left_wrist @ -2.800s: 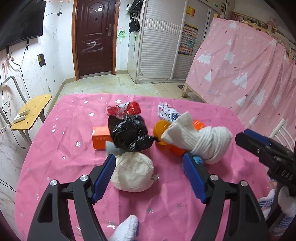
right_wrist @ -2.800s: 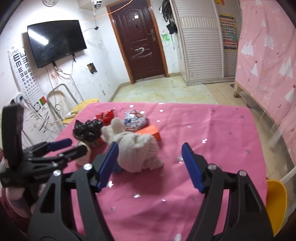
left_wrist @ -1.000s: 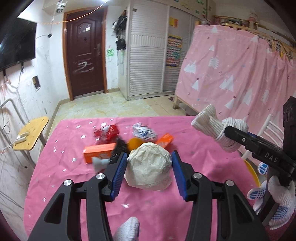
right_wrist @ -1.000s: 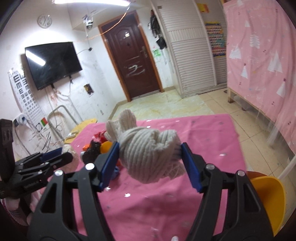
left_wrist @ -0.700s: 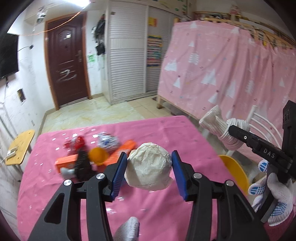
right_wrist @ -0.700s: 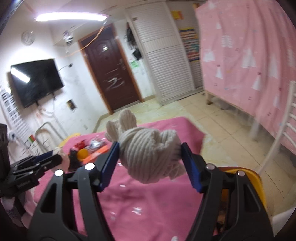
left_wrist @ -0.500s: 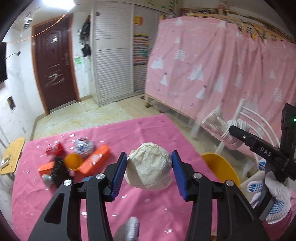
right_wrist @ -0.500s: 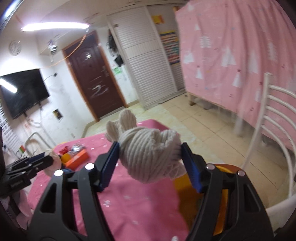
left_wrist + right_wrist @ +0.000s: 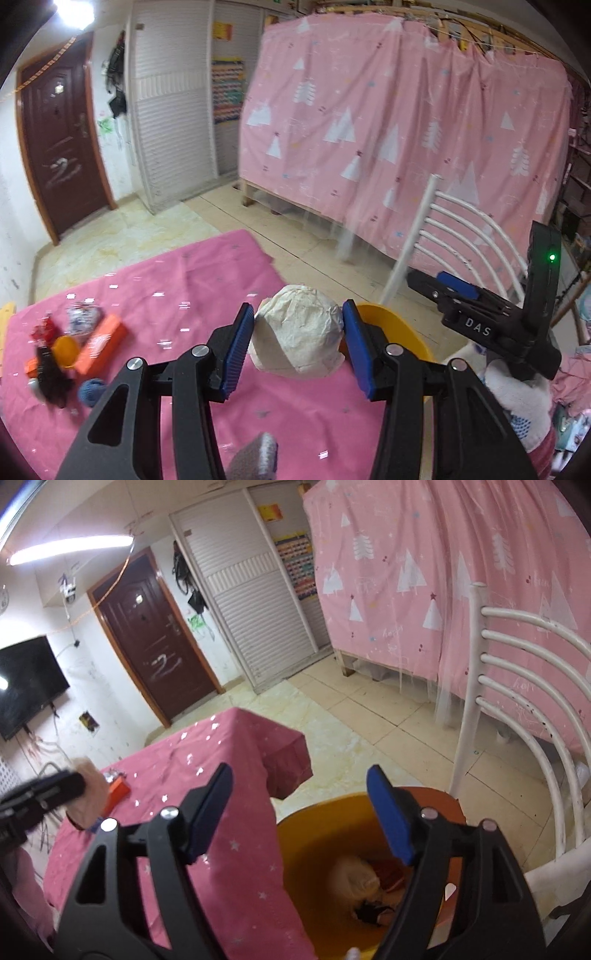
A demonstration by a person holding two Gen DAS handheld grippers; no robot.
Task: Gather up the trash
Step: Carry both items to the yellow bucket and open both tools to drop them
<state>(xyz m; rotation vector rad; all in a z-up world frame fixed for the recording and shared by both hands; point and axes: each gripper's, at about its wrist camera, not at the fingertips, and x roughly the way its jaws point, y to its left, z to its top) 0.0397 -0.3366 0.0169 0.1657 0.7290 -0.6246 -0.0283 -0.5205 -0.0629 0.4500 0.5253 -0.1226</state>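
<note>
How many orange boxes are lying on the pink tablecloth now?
2. One orange box lies beside the orange cup; another orange box shows partly behind the black bag. More may be hidden.

The yellow bin [image 9: 306,864] is cut off by the right wrist view's lower edge, its contents (a pale blurred lump [image 9: 352,880] among them) are smeared, and the litter pile [image 9: 70,350] at the table's far left edge is too blurred to be identified.

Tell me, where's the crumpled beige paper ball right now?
In the left wrist view, the crumpled beige paper ball is clamped in the left gripper, above the pink tablecloth's edge, with the yellow plastic bin just behind it.
</note>
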